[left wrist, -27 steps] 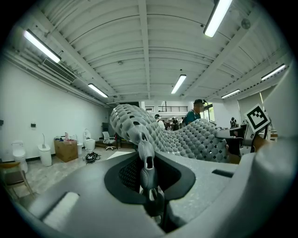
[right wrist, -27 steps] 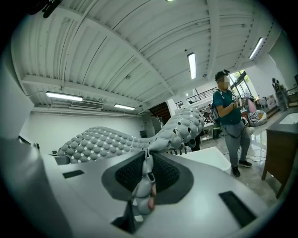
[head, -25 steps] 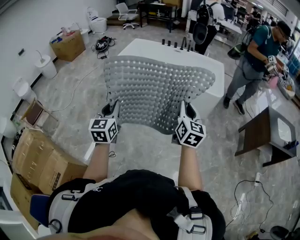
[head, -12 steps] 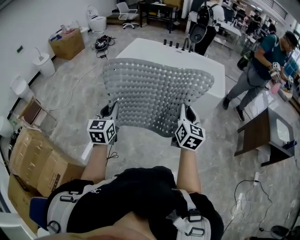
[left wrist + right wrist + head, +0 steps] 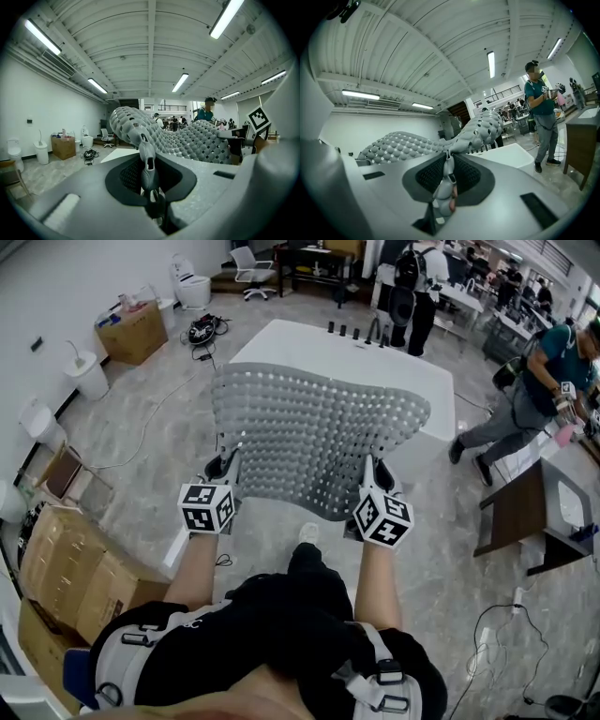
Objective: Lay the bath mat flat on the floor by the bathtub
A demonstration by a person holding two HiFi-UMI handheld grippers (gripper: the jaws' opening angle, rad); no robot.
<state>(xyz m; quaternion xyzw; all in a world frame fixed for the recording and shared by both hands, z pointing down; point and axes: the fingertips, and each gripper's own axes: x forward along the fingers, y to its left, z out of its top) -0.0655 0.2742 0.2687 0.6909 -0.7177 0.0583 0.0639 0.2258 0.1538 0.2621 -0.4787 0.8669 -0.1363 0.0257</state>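
Observation:
A grey, knobbly, perforated bath mat (image 5: 314, 437) hangs spread in the air between the two grippers, in front of the white bathtub (image 5: 342, 357). My left gripper (image 5: 228, 465) is shut on the mat's near left corner, my right gripper (image 5: 370, 470) on its near right corner. In the left gripper view the mat (image 5: 187, 138) runs off to the right from the pinched edge at the left gripper (image 5: 146, 161). In the right gripper view the mat (image 5: 408, 143) stretches left from the right gripper (image 5: 449, 176). The mat hides the floor and part of the tub behind it.
Cardboard boxes (image 5: 66, 568) stand at the left, a cable (image 5: 141, 427) crosses the marble floor, a dark side table (image 5: 534, 512) is at the right. A person in a teal shirt (image 5: 544, 390) walks at the right. My own knee (image 5: 309, 563) shows below the mat.
The mat and both grippers have kept their hold and shifted slightly. My leg has stepped forward under the mat. The person at the right has walked further right.

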